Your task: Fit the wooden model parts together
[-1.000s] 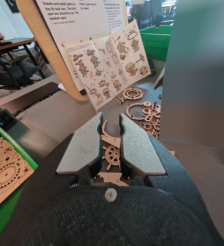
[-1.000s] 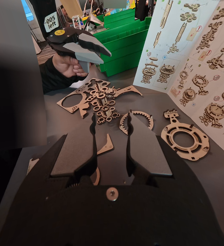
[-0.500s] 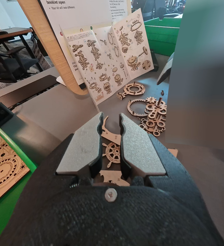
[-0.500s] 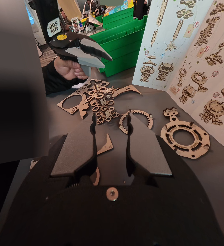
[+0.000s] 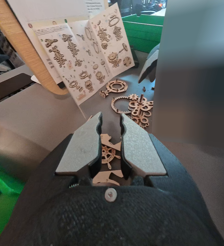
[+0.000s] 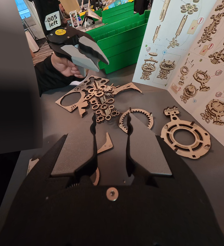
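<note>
On the grey table, a looped wooden assembly with an upright peg point(image 6: 102, 101) stands on a punched-out sheet point(image 6: 71, 99). A toothed ring gear point(image 6: 139, 118) and a round frame with a handle point(image 6: 184, 139) lie to its right. My right gripper point(image 6: 111, 118) is open and empty, just in front of the ring gear. My left gripper point(image 6: 103, 66), held in a hand, hovers above the sheet. In the left wrist view it point(image 5: 111, 119) is open and empty over a ship-wheel part point(image 5: 108, 154), with the assembly point(image 5: 140, 110), ring gear point(image 5: 120, 105) and frame point(image 5: 115, 87) ahead to the right.
An open instruction booklet point(image 6: 188, 53) stands along the right and back, also shown in the left wrist view point(image 5: 82, 53). Green bins point(image 6: 122, 40) stand behind the sheet. A small curved offcut point(image 6: 106, 143) lies under my right gripper. A wooden board point(image 5: 22, 50) leans at the back left. The grippers' ends are close to 12 cm from one another.
My left gripper has moved forward toward the booklet and the parts, still open. My right gripper has barely moved.
</note>
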`<move>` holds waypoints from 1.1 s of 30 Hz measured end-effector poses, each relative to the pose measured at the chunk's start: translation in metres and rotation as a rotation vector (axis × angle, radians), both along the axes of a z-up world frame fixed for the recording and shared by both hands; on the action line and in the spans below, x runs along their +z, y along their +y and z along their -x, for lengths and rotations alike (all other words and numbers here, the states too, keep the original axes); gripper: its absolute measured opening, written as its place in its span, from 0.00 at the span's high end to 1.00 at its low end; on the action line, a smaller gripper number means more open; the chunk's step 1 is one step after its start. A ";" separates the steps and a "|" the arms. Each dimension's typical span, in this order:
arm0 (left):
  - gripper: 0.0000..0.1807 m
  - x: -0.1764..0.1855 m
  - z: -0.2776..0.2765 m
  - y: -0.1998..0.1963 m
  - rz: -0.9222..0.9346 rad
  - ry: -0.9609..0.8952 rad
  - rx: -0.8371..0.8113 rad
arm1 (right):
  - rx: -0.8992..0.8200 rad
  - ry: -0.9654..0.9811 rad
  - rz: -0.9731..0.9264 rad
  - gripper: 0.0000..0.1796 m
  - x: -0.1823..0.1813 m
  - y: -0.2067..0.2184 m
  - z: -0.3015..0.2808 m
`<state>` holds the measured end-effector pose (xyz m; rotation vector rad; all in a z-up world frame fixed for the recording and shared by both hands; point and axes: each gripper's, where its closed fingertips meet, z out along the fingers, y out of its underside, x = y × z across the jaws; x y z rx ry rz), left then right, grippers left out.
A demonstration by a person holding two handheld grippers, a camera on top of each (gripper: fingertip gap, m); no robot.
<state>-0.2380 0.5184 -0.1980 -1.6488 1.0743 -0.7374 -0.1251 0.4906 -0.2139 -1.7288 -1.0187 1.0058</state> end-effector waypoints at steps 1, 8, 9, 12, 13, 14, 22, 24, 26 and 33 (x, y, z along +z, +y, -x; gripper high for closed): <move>0.88 0.000 -0.002 -0.003 -0.005 0.004 -0.018 | 0.000 -0.001 -0.002 0.76 0.000 0.000 0.000; 0.89 -0.005 -0.020 -0.029 -0.016 0.018 -0.158 | 0.001 -0.006 0.003 0.77 -0.001 0.000 0.001; 0.89 -0.006 -0.021 -0.029 -0.024 0.023 -0.159 | 0.001 -0.008 0.002 0.77 -0.001 0.000 0.001; 0.90 -0.006 -0.022 -0.030 -0.023 0.017 -0.162 | 0.005 -0.013 0.000 0.77 -0.002 -0.001 0.002; 0.90 -0.006 -0.023 -0.030 -0.016 0.014 -0.163 | 0.006 -0.015 0.000 0.77 -0.002 -0.001 0.002; 0.91 -0.007 -0.023 -0.030 -0.007 0.013 -0.164 | 0.007 -0.016 0.001 0.77 -0.002 -0.001 0.002; 0.95 -0.012 -0.029 -0.032 0.024 0.004 -0.171 | 0.009 -0.013 0.015 0.77 -0.003 -0.001 0.003; 0.94 -0.014 -0.029 -0.032 0.026 0.017 -0.167 | 0.010 -0.016 0.017 0.77 -0.003 -0.001 0.003; 0.94 -0.016 -0.029 -0.032 0.021 0.027 -0.168 | 0.010 -0.017 0.020 0.77 -0.004 -0.001 0.003; 0.93 -0.011 -0.026 -0.030 0.020 0.013 -0.162 | 0.019 -0.021 0.025 0.77 -0.004 -0.002 0.004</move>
